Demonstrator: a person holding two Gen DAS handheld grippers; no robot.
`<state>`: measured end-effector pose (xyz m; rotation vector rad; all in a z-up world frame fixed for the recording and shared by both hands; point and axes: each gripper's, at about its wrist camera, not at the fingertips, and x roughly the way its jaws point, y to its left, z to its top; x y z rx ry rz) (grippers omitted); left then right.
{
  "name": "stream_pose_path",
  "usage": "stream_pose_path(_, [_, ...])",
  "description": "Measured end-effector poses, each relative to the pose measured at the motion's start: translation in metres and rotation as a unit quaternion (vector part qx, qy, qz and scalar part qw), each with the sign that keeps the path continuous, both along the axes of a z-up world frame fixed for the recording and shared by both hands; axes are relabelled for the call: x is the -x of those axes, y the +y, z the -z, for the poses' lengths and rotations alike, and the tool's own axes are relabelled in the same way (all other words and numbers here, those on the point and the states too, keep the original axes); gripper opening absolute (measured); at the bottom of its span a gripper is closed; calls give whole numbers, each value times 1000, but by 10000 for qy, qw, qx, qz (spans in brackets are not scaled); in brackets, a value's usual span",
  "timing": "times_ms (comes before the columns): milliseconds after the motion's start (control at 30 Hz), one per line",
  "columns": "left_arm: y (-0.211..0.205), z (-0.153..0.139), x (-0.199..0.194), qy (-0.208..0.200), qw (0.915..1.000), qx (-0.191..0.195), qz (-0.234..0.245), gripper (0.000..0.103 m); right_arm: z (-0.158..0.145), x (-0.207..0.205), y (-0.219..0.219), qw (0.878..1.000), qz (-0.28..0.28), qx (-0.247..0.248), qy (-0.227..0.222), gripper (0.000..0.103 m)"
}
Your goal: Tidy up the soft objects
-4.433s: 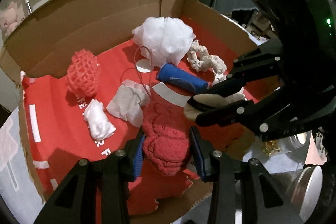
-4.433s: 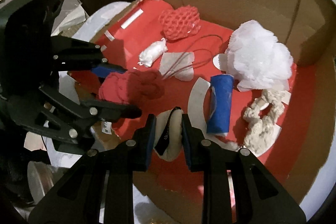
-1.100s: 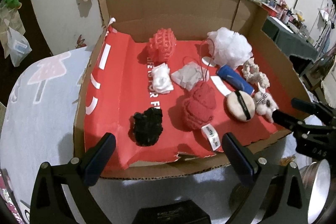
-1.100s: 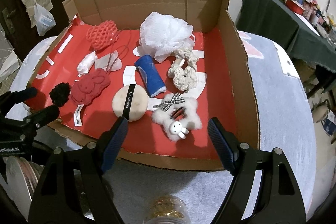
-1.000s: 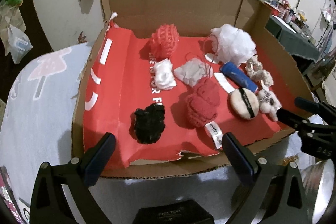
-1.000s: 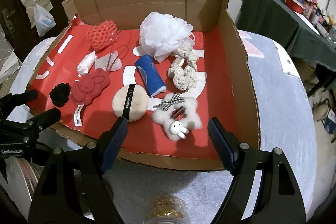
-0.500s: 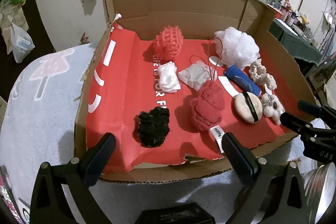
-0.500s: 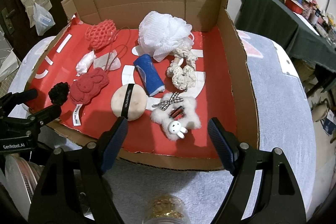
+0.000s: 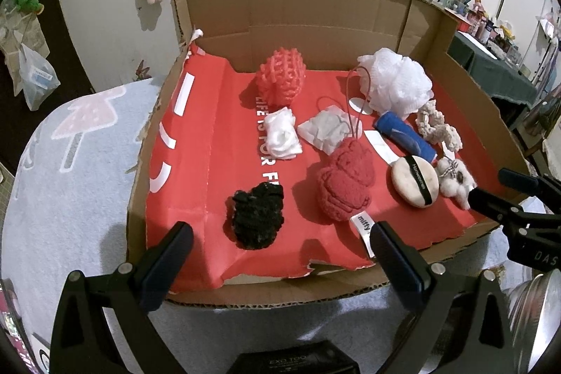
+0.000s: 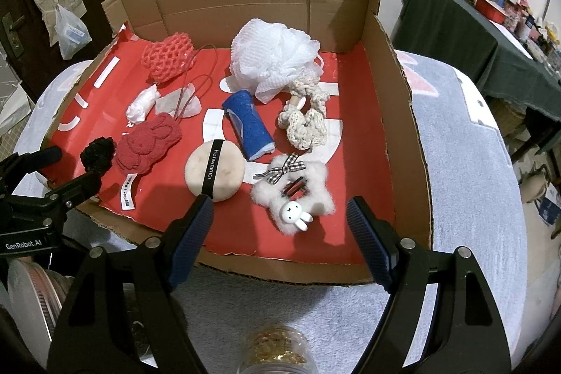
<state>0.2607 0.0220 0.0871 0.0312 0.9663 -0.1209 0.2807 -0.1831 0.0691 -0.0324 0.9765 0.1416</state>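
A cardboard box [image 9: 315, 9] with a red liner holds several soft things. Along its near edge lie a black scrunchie [image 9: 257, 216], a red plush rabbit pouch [image 9: 345, 184], a round powder puff [image 10: 214, 170] and a fluffy white rabbit clip [image 10: 294, 195]. Behind them are a blue roll [image 10: 250, 127], a cream crochet scrunchie [image 10: 305, 125], a white bath pouf [image 10: 273, 55], a red mesh ball [image 9: 282, 81] and a white cloth wad [image 9: 282, 132]. My left gripper [image 9: 278, 244] hovers open over the box's front edge, holding nothing. My right gripper [image 10: 279, 204] stands open in front of the rabbit clip, also holding nothing.
The box sits on a pale blue cloth [image 10: 473, 163]. A jar of gold bits [image 10: 277, 349] stands under the right gripper, with a metal tin [image 9: 536, 304] between the two grippers. A dark green table [image 10: 455, 30] is to the right. Plush toys hang on the wall.
Several seconds ago the left gripper was shut on the red pouch and the right on the powder puff. Both items now lie in the box, and both grippers are open and pulled back.
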Motion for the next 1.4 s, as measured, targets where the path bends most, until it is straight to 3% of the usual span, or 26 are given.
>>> stream_pose_path(1400, [1,-1,0,-66,10000,29,-15,103,1,0,-2,10000,13,-40,16,78])
